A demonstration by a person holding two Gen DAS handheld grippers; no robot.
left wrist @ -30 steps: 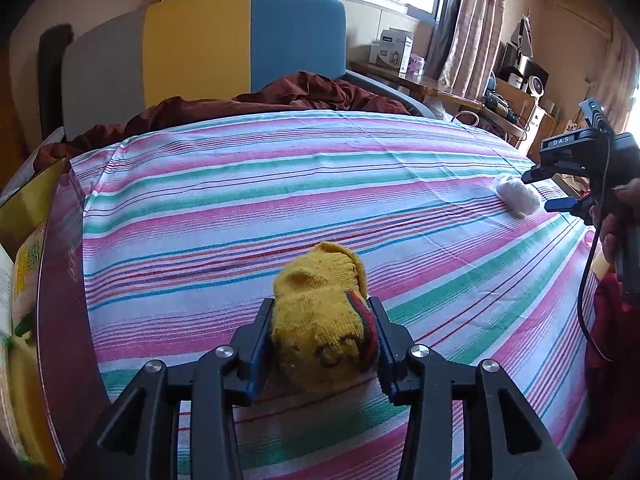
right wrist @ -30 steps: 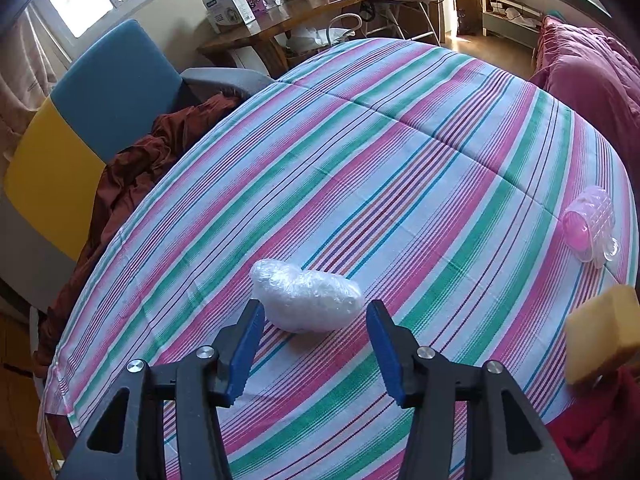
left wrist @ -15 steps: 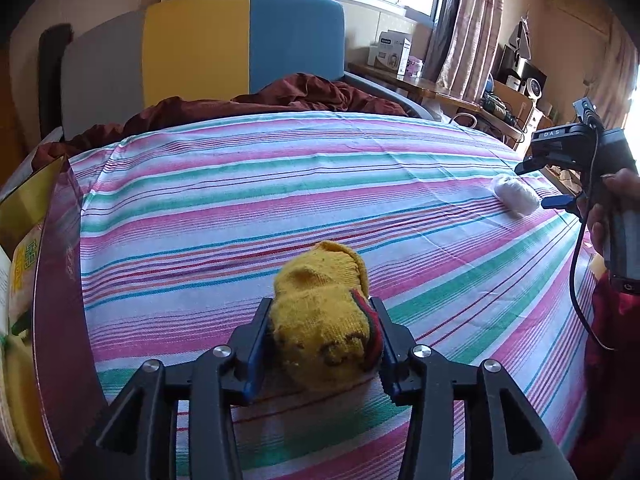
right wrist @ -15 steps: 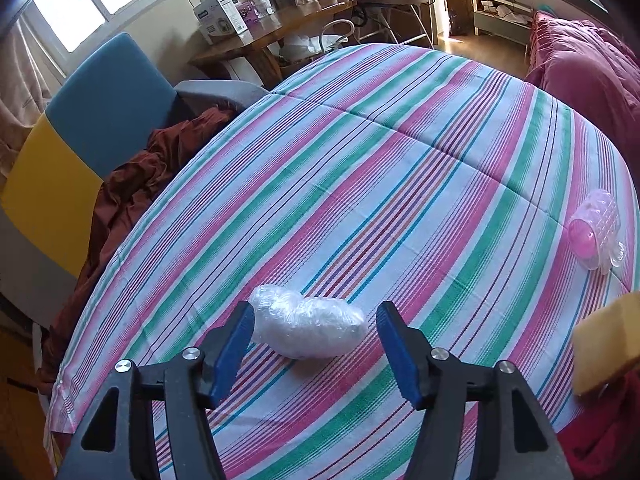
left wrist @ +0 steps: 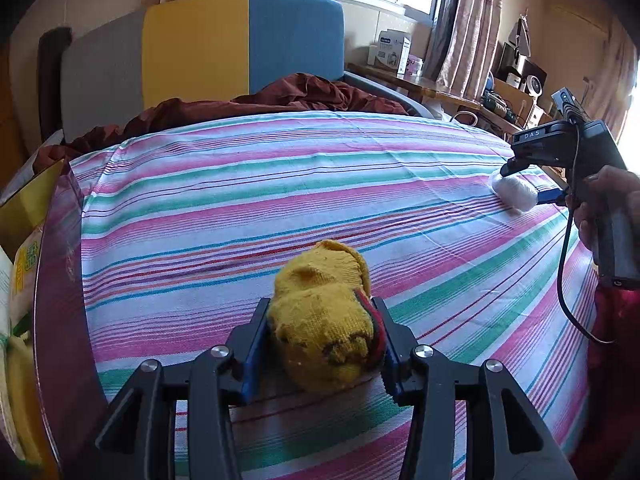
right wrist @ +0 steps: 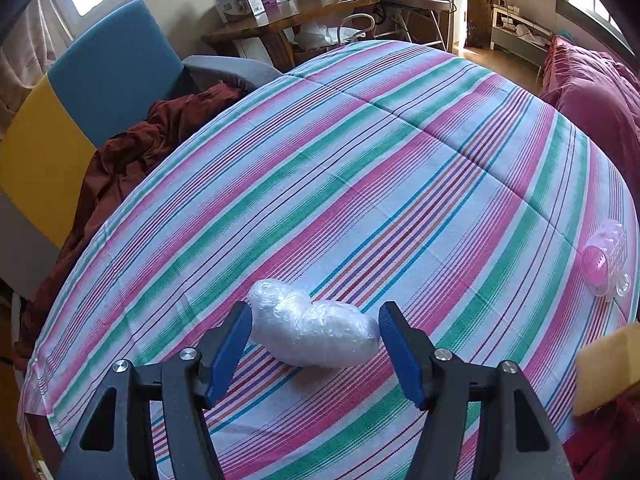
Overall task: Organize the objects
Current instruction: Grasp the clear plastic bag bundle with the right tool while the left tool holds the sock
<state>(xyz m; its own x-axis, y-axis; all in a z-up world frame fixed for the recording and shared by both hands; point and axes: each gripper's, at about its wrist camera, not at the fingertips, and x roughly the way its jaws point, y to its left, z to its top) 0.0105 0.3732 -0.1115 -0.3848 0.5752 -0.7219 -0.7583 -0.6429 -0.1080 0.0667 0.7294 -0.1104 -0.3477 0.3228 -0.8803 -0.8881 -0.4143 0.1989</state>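
Observation:
My left gripper [left wrist: 320,336] is shut on a balled yellow sock [left wrist: 324,320] with a red and green cuff, low over the striped bedspread [left wrist: 280,200]. My right gripper [right wrist: 314,340] is open, its blue pads on either side of a white plastic-wrapped bundle [right wrist: 312,330] that lies on the bedspread [right wrist: 360,160]. The pads stand just off the bundle's ends. In the left wrist view the right gripper [left wrist: 532,184] and the bundle [left wrist: 516,194] show at the far right.
A dark red box edge with yellow packaging [left wrist: 44,280] stands at the left. A pink clear plastic item [right wrist: 604,266] and a tan sponge-like block [right wrist: 608,372] lie at the right. A chair [left wrist: 240,44] with a brown cloth [left wrist: 280,96] is behind the bed.
My right gripper has moved forward, so the white bundle now sits deeper between its open pads. My left gripper keeps its hold on the sock and has barely moved.

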